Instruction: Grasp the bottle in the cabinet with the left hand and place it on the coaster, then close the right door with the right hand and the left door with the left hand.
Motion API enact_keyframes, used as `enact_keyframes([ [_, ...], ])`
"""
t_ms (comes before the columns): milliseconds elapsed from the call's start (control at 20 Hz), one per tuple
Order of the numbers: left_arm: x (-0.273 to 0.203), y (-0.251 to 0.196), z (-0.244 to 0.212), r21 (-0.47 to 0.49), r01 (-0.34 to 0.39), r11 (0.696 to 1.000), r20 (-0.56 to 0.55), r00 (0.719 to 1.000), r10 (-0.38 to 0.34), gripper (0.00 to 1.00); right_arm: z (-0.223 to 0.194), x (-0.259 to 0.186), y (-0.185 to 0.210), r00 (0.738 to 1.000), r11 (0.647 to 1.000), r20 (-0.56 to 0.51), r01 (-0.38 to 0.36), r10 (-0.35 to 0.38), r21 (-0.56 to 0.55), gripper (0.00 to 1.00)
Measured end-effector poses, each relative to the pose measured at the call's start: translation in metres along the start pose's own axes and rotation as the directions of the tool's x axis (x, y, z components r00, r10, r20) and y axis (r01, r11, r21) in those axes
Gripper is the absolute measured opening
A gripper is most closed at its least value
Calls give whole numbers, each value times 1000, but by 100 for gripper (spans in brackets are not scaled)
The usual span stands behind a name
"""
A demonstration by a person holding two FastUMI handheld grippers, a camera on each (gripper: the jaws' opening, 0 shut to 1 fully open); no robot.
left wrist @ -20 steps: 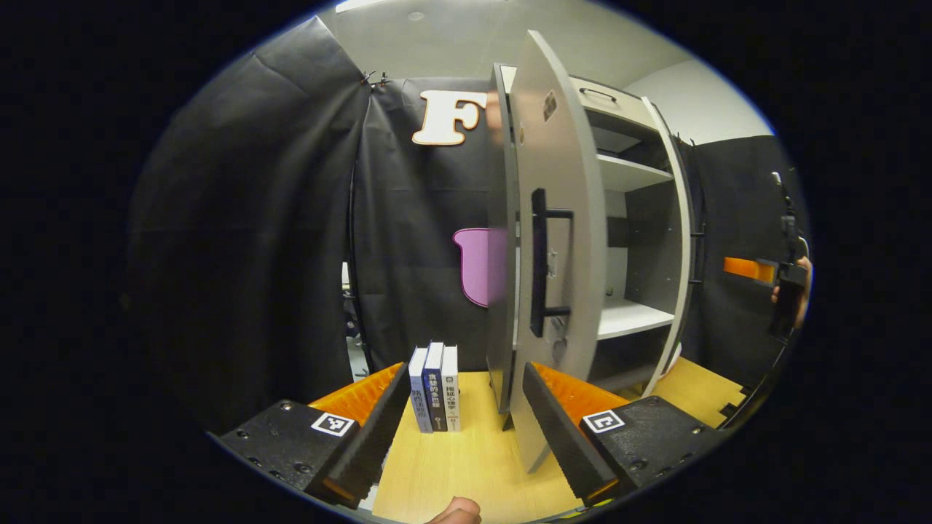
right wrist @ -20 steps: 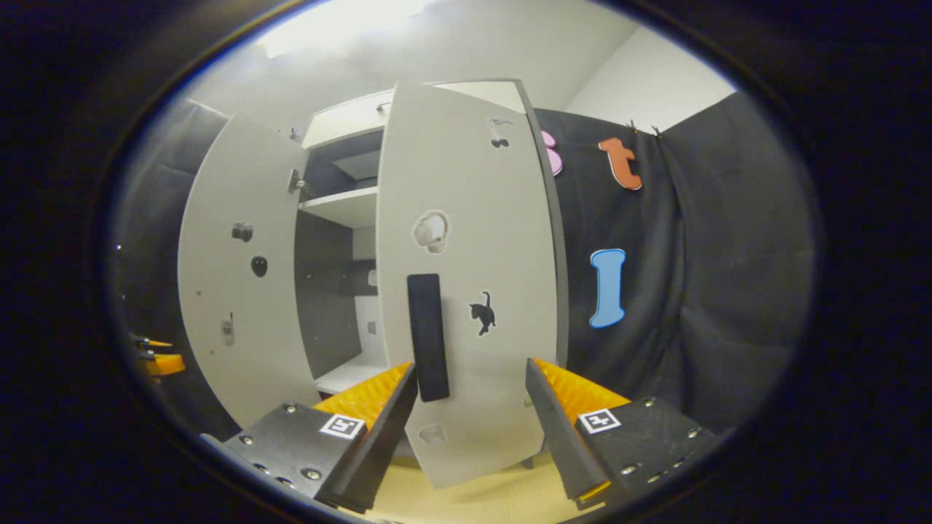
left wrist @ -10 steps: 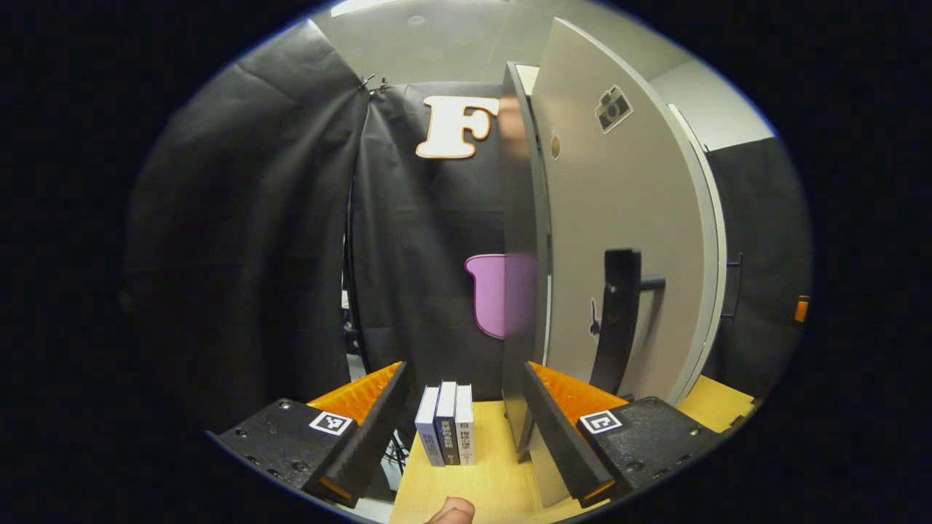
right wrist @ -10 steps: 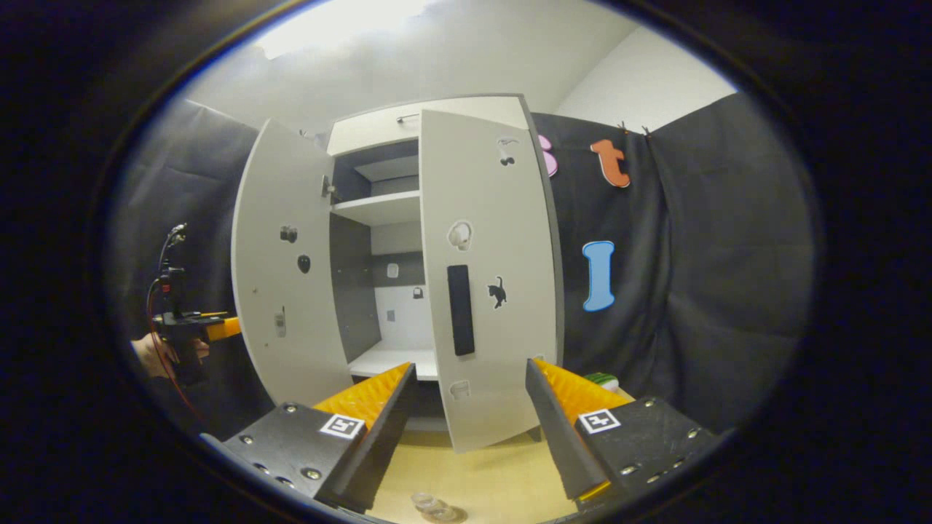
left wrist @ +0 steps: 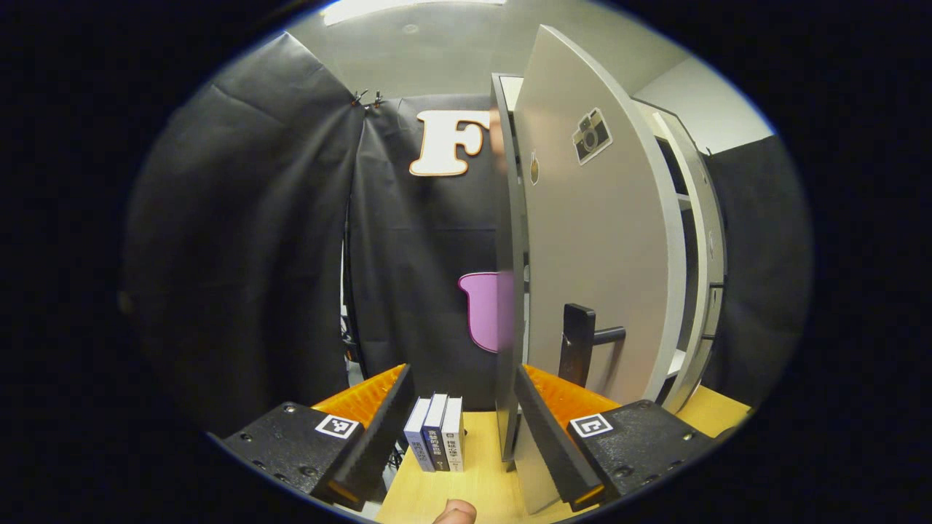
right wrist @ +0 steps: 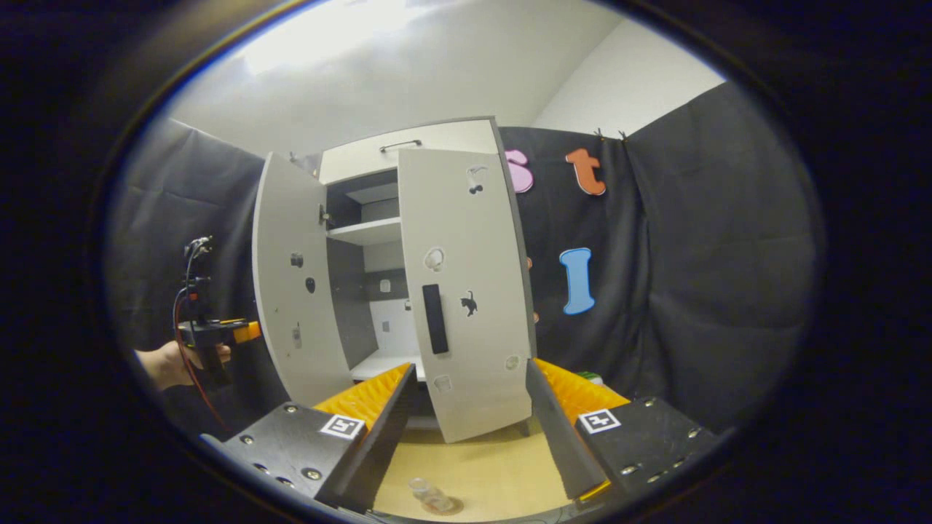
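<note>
beside the cabinet (right wrist: 408,156), on its left side, the left gripper (left wrist: 462,429) stood with its fingers apart and nothing between them, just behind the outer face of the left door (left wrist: 597,240). that door was swung partway, its black bar handle (left wrist: 579,353) low on the panel and just beyond the gripper's right finger. three books (left wrist: 437,442) stood upright on the wooden tabletop (left wrist: 466,487) next to the cabinet's side wall.

in front of the cabinet, the right gripper (right wrist: 466,429) also had its fingers spread and empty, well back from the right door (right wrist: 462,291), which looked nearly shut but still stood off from the frame. farther off to the cabinet's left, a hand (right wrist: 171,364) held the other gripper near the left door.

the bottle (right wrist: 429,496) stood on the tabletop well in front of the cabinet, on what seemed to be a round coaster, so that step looked done; whether the coaster was fully under it i could not tell.

the doors were the things left to handle. they were flat, stiff panels on hinges and should swing lightly; a push on the panel near the free edge, by the black handle (right wrist: 435,319), would give the most leverage. the smooth face might let a finger slide.
</note>
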State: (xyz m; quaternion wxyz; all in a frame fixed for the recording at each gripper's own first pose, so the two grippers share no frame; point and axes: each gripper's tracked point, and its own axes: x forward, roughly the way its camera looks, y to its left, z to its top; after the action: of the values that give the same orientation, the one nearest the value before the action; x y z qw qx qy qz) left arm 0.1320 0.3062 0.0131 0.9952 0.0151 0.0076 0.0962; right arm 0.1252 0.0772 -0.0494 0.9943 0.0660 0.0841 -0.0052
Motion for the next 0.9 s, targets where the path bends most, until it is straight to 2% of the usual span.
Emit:
enact_keyframes([
  [250, -3, -12, -7, 18, -13, 1000, -31, 999, 14, 88, 6, -20, -12, 1000, 999, 14, 20, -20, -32, 91],
  [350, -5, -17, -16, 41, -16, 999, -59, 998, 18, 90, 4, -25, -21, 999, 996, 10, 53, -53, -77, 92],
  [450, -5, -23, -17, 21, -24, 999, -59, 998, 25, 89, 1, -28, -28, 996, 987, 6, 83, -83, -139, 91],
  [500, -3, -27, -19, 19, -19, 1000, -75, 997, 20, 92, 1, -29, -28, 996, 984, 8, 88, -87, -154, 92],
  [550, -6, -31, -20, 11, -12, 1000, -71, 997, 12, 88, -1, -28, -24, 997, 985, 4, 78, -79, -157, 92],
  [600, -6, -35, -19, 12, -8, 1000, -75, 997, 9, 90, -1, -28, -21, 998, 986, 0, 68, -69, -150, 91],
  [650, -6, -37, -19, 15, -10, 1000, -70, 997, 11, 88, 1, -28, -20, 998, 988, 2, 64, -64, -139, 92],
  [900, -5, -46, -18, 1, -11, 1000, -65, 998, 11, 90, 13, -25, -18, 999, 991, 32, 47, -43, -122, 91],
])
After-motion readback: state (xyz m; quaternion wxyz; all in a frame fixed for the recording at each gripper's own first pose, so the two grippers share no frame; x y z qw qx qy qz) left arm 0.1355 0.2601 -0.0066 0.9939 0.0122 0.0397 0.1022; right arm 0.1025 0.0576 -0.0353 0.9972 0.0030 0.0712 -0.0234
